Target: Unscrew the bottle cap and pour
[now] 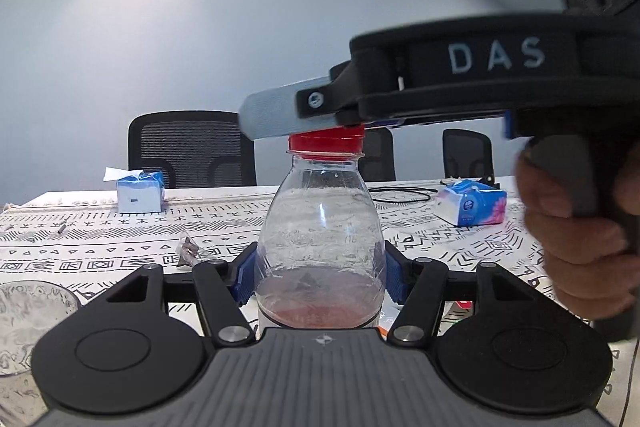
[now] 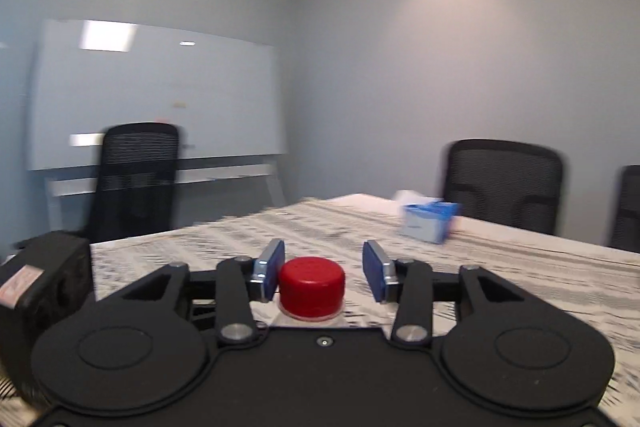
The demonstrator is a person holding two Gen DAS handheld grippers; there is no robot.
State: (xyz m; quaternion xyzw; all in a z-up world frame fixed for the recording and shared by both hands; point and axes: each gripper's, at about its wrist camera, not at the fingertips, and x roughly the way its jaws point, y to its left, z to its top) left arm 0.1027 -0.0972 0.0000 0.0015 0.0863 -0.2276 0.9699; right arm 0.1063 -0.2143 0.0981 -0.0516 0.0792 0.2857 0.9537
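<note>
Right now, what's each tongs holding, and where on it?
Left tongs clamp the bottle across its lower body. Right tongs straddle the red cap, jaws open, holding nothing.

Red cap (image 2: 311,286), black-patterned white tablecloth (image 1: 120,243)

The bottle (image 1: 320,239) stands on the table (image 1: 420,227) — glass (image 1: 32,323) left, tissue pack (image 1: 472,202) right behind.

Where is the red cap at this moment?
The red cap sits on the bottle, which the left gripper holds upright over the table. In the right wrist view it lies between the open right gripper.
</note>
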